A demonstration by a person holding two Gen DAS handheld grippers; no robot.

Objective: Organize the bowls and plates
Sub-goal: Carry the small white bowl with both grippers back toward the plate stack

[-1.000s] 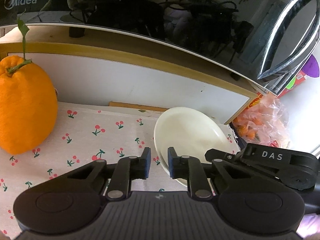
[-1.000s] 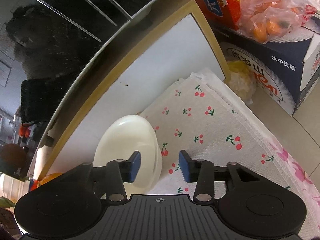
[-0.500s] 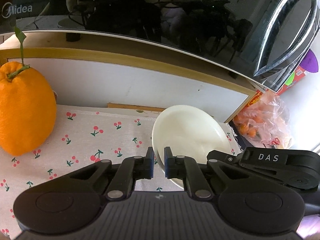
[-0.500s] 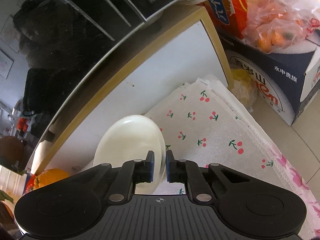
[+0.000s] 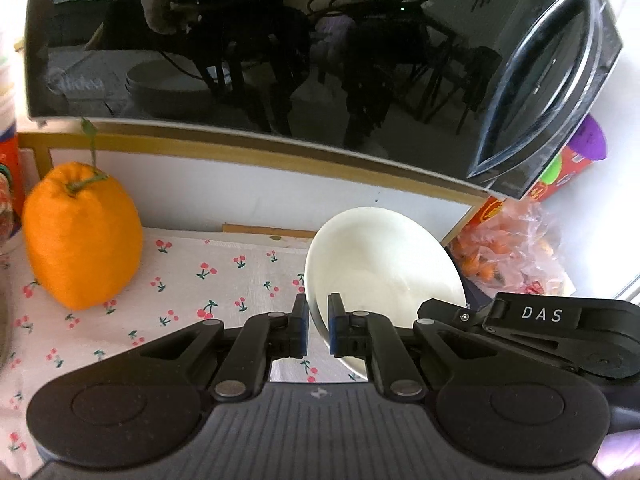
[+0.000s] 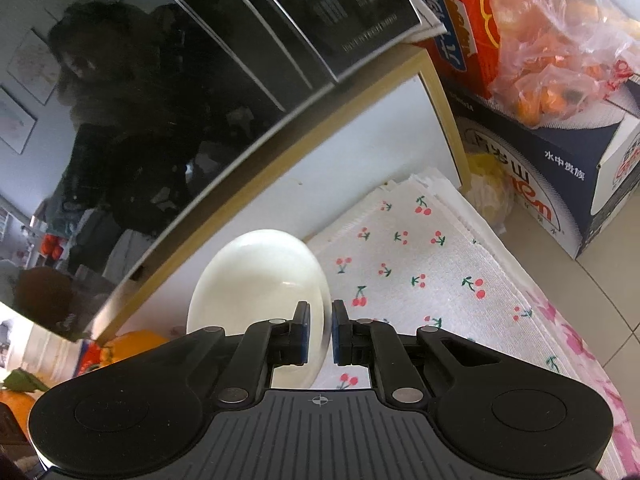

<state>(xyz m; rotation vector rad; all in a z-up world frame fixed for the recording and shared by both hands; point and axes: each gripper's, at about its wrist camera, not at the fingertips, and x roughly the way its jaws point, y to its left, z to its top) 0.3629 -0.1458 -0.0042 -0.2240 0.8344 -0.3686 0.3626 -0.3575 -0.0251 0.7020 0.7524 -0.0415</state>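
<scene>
A white bowl (image 5: 384, 264) is held tilted above the cherry-print cloth (image 5: 200, 280). My left gripper (image 5: 318, 326) is shut on the bowl's near left rim. My right gripper (image 6: 320, 330) is shut on the bowl's opposite rim, and the bowl's pale outside (image 6: 256, 272) fills the space left of its fingers. The right gripper's black body (image 5: 540, 332) shows at the right of the left wrist view. Both grippers carry the one bowl between them.
A black microwave (image 5: 280, 48) stands on a white shelf behind the cloth. A big orange citrus fruit (image 5: 82, 240) sits at the left. A bag of small oranges (image 6: 560, 68) lies on printed boxes (image 6: 532, 184) at the right. Tiled floor lies beyond the cloth's right edge.
Both grippers closed onto the bowl's rim, right one from wide open. The bowl has risen and tilted off the cloth, and both cameras have pulled up and back.
</scene>
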